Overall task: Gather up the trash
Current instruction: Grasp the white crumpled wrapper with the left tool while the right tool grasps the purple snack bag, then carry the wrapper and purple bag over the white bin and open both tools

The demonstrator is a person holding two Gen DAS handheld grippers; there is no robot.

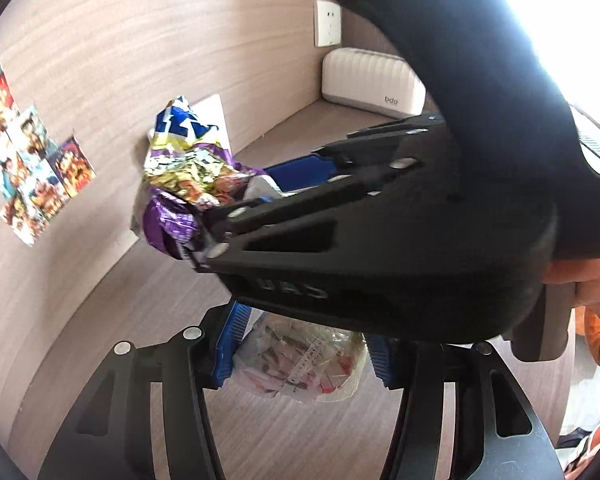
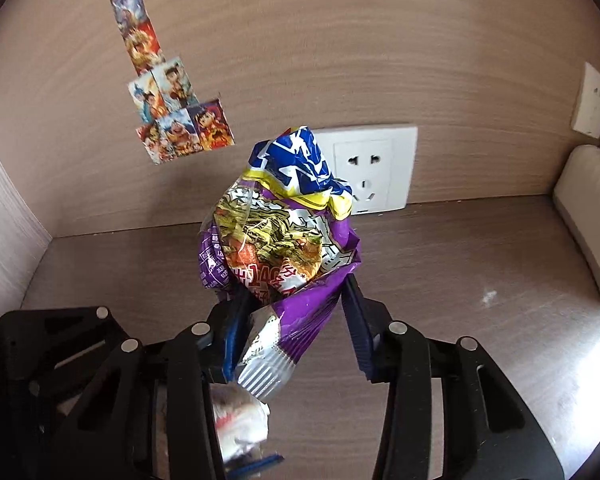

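Observation:
My right gripper [image 2: 292,320] is shut on a crumpled purple, yellow and blue snack wrapper [image 2: 284,236] and holds it above the wooden desk [image 2: 460,300]. In the left wrist view the same wrapper [image 1: 188,176] sticks out of the right gripper [image 1: 236,216], which crosses the frame just above my left gripper [image 1: 300,360]. My left gripper is shut on a clear plastic bag of trash [image 1: 304,364] between its blue pads. A bit of that bag [image 2: 240,424] shows low in the right wrist view.
A white wall socket [image 2: 372,172] stands behind the wrapper; another socket [image 2: 592,100] is on the right wall. A white ribbed box [image 1: 372,80] sits in the desk's back corner. Cartoon stickers [image 2: 172,108] are on the back panel.

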